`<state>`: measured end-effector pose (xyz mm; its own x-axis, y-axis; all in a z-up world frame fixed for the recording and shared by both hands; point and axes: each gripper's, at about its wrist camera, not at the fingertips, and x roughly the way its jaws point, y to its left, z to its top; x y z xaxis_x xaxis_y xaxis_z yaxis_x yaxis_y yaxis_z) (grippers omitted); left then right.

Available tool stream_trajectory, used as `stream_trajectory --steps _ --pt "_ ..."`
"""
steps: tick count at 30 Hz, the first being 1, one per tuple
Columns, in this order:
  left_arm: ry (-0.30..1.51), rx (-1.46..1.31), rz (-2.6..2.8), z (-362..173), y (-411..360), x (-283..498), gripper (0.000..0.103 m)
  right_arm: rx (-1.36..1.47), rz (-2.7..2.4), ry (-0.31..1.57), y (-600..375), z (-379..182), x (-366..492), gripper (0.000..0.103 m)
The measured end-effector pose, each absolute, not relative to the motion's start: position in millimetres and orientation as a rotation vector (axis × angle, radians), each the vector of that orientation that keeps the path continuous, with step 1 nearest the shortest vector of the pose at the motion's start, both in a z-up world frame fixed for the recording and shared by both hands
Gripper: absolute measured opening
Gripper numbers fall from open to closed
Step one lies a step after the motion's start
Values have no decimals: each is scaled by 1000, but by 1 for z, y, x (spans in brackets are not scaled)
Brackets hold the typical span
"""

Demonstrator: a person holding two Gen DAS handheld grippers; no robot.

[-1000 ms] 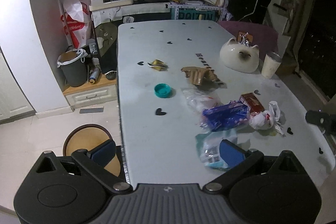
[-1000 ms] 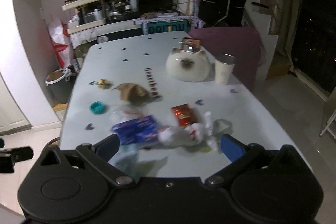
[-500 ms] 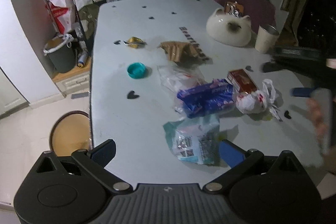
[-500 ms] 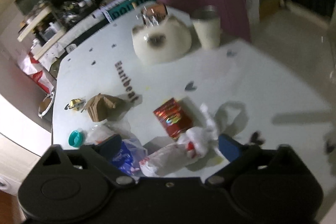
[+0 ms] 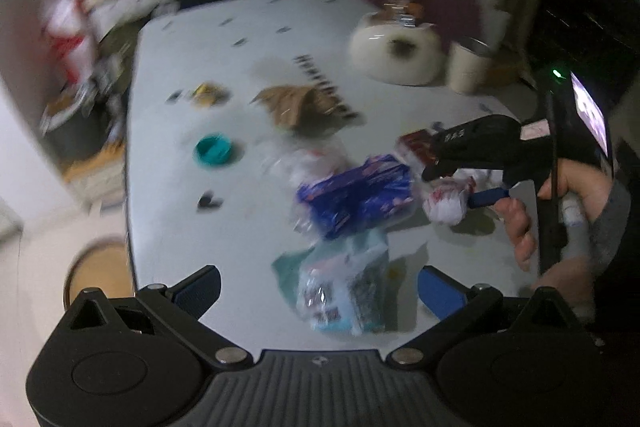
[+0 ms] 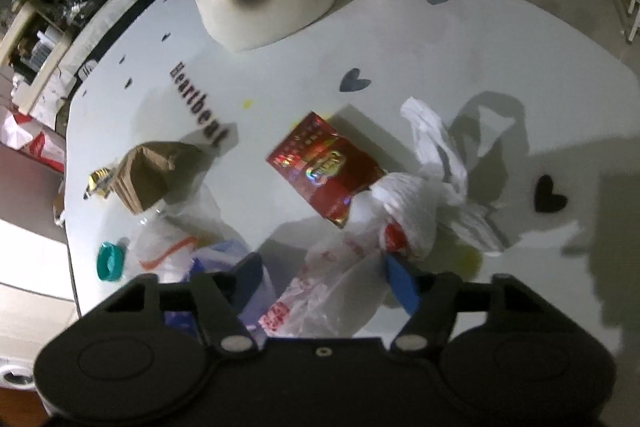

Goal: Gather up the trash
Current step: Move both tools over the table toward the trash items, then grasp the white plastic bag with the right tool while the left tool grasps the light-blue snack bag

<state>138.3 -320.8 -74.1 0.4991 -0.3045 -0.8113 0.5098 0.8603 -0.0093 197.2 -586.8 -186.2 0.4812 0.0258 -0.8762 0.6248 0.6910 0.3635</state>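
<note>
White, crumpled and printed in red, the knotted plastic bag (image 6: 360,267) lies near the tabletop's (image 6: 460,47) near edge between the closing jaws of the right gripper (image 6: 326,281), tilted steeply down in the person's hand (image 5: 560,211), while the left gripper (image 5: 320,291) hangs open over a pale wrapper (image 5: 344,291).

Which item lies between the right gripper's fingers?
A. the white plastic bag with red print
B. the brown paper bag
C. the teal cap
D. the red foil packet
A: the white plastic bag with red print sits between the closing fingers of the right gripper.
</note>
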Motion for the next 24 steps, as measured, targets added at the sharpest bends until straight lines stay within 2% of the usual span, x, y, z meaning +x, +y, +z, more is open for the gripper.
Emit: stream_trajectory --steps 2,5,18,24 --pt "880 340 -573 -79 -333 138 103 730 -399 1048 -590 -189 189 56" --pt "838 468 -670 -92 -348 135 103 732 -400 1090 -597 -196 173 54" --pt "726 955 -967 -163 -373 129 102 693 -428 1080 -624 -196 116 53" --pt "708 1100 -1004 -185 -373 140 90 653 -362 1073 -620 -192 109 53"
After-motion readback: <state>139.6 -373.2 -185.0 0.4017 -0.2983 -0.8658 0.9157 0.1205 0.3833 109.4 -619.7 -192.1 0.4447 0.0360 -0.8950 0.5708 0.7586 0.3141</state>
